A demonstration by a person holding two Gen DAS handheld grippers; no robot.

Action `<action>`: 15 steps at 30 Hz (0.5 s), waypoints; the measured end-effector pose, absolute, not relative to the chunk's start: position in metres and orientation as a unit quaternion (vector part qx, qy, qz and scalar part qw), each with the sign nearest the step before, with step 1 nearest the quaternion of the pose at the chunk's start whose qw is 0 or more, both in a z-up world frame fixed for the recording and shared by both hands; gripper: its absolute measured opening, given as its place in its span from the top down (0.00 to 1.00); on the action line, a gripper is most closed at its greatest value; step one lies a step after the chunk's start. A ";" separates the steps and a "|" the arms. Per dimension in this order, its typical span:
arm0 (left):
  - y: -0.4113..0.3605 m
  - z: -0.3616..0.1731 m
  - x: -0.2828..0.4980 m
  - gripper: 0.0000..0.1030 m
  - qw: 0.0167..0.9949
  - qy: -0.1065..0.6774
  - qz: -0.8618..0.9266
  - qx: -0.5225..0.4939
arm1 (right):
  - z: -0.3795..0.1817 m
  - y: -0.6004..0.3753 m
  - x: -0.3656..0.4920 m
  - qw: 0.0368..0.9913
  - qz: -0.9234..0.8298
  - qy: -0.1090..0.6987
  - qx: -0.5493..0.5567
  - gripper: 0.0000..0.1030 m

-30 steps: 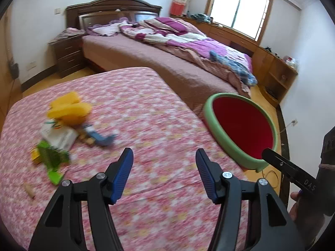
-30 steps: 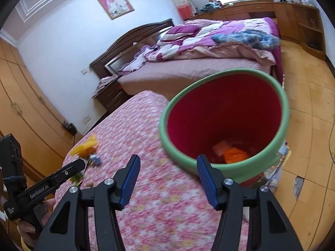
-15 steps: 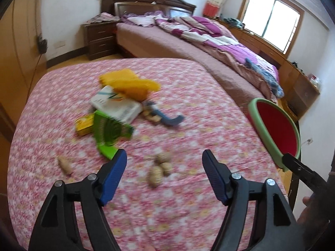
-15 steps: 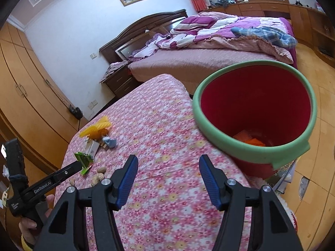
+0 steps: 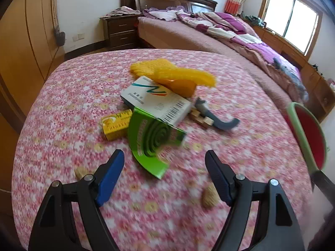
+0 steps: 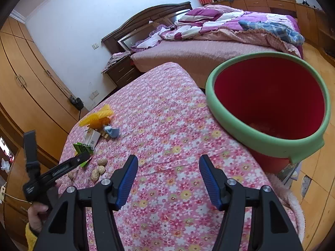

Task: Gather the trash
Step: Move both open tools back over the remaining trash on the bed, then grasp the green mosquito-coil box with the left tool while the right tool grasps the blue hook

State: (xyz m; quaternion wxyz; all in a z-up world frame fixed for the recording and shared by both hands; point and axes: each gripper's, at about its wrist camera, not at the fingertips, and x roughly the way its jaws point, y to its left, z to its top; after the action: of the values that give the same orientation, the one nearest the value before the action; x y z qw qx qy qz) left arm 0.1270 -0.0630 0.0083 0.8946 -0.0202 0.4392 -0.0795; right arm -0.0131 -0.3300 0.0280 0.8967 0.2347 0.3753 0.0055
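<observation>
A heap of trash lies on the pink flowered table (image 5: 62, 96): a green mosquito-coil box (image 5: 150, 140), a white carton (image 5: 156, 99), a small yellow box (image 5: 116, 123), yellow foam netting (image 5: 173, 73), a grey-blue scrap (image 5: 217, 118) and loose peanuts (image 5: 208, 196). My left gripper (image 5: 164, 167) is open and empty, just short of the green box. My right gripper (image 6: 167, 171) is open and empty over the table, left of the red bin with a green rim (image 6: 270, 113). The heap also shows in the right wrist view (image 6: 94, 133).
The bin stands off the table's right edge, also at the right in the left wrist view (image 5: 307, 138). A bed with purple bedding (image 5: 219, 35) lies behind the table, a dark nightstand (image 5: 120, 30) beside it. Wooden wardrobes (image 6: 25, 96) line the left wall.
My left gripper has swung left from the bin and closed in on the trash heap, which now looms larger. My right gripper has drawn back a little from the bin.
</observation>
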 end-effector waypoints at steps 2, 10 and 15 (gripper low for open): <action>-0.061 0.004 0.136 0.23 0.893 0.443 -0.075 -0.022 | 0.026 -0.328 -0.012 0.896 0.008 0.379 0.233 0.38; -0.062 -0.009 0.159 0.23 0.888 0.454 -0.057 -0.034 | 0.022 -0.328 -0.007 0.893 0.007 0.387 0.230 0.38; -0.062 -0.007 0.158 0.34 0.892 0.447 -0.057 -0.038 | 0.020 -0.325 -0.002 0.891 0.010 0.393 0.226 0.38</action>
State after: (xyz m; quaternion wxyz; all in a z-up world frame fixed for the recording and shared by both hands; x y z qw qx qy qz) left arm 0.1578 -0.0624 -0.0067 0.8918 -0.0382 0.4472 -0.0567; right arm -0.0021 -0.3252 0.0199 0.8911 0.2259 0.3934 0.0096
